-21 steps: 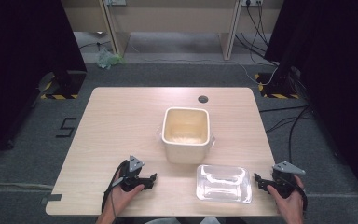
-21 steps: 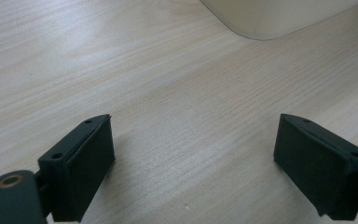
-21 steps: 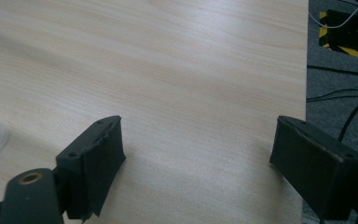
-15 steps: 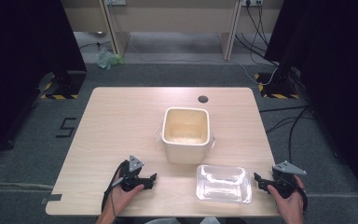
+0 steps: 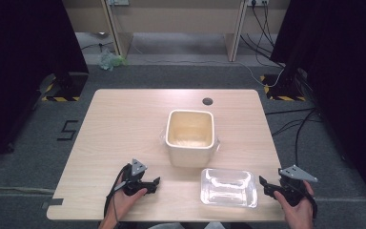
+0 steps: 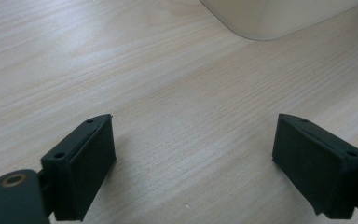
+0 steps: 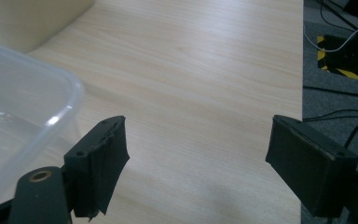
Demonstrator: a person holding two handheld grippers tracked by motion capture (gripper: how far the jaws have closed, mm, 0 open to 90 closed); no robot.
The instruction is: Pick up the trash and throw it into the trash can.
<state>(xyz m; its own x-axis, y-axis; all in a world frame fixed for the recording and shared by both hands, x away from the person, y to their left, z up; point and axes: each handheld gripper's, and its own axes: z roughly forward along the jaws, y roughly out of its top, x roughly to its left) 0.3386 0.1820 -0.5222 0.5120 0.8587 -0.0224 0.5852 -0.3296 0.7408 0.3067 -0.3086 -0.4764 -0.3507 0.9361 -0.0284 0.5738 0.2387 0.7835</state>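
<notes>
Nothing is shifting since the earlier frames: both grippers are staying low at the near edge. From above, the left gripper (image 5: 153,183) is lying on the wooden table (image 5: 124,124), jaws spread, with the cream square tub (image 5: 190,137) standing beyond it and a clear plastic container (image 5: 228,187) sitting just beside the right gripper (image 5: 265,186), whose jaws are also gaping. Its own view is showing the container's rim (image 7: 51,107) touching nothing. Grey floor, cables (image 5: 286,124) and dark curtains are surrounding the table.
</notes>
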